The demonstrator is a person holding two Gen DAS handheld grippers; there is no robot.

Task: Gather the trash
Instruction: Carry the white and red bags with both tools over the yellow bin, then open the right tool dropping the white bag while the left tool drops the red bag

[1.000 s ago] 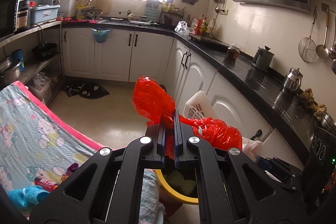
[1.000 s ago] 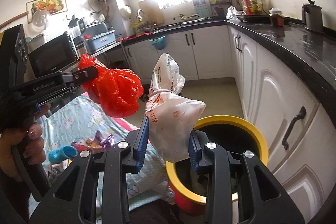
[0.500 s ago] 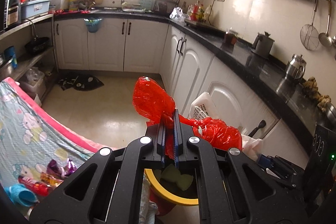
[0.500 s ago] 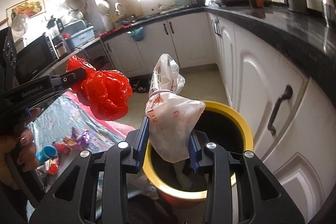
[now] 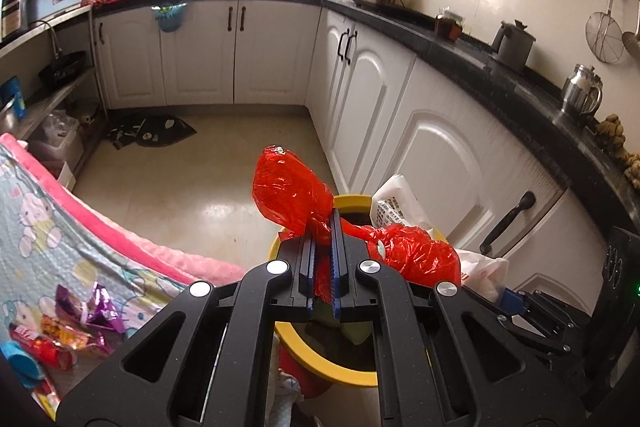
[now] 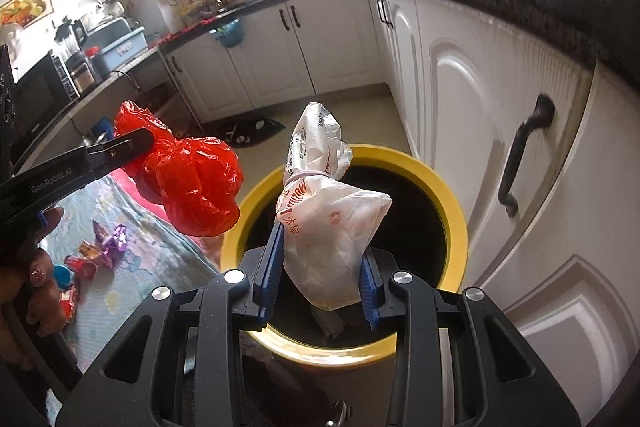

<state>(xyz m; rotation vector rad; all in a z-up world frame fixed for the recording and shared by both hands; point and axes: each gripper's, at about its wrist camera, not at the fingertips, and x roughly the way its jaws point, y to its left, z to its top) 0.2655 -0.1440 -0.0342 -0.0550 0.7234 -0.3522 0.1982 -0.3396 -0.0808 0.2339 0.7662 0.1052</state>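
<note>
My left gripper (image 5: 323,227) is shut on a crumpled red plastic bag (image 5: 292,197) and holds it at the near-left rim of a yellow-rimmed trash bin (image 5: 348,202). The red bag (image 6: 192,183) and the left gripper's fingers (image 6: 128,147) also show in the right wrist view, left of the bin (image 6: 456,223). My right gripper (image 6: 320,259) is shut on a tied white plastic bag (image 6: 328,223) with red print and holds it right above the bin's dark opening. The white bag (image 5: 400,207) shows in the left wrist view.
Several snack wrappers (image 5: 80,323) and a blue cup (image 6: 62,275) lie on a patterned cloth (image 5: 44,227) left of the bin. White cabinets (image 6: 520,155) with dark handles stand close on the right under a black counter (image 5: 500,83). Tiled floor (image 5: 192,179) lies ahead.
Both grippers have moved down and forward with their bags. The bin now sits directly under the white bag, and the red bag has come closer to its rim.
</note>
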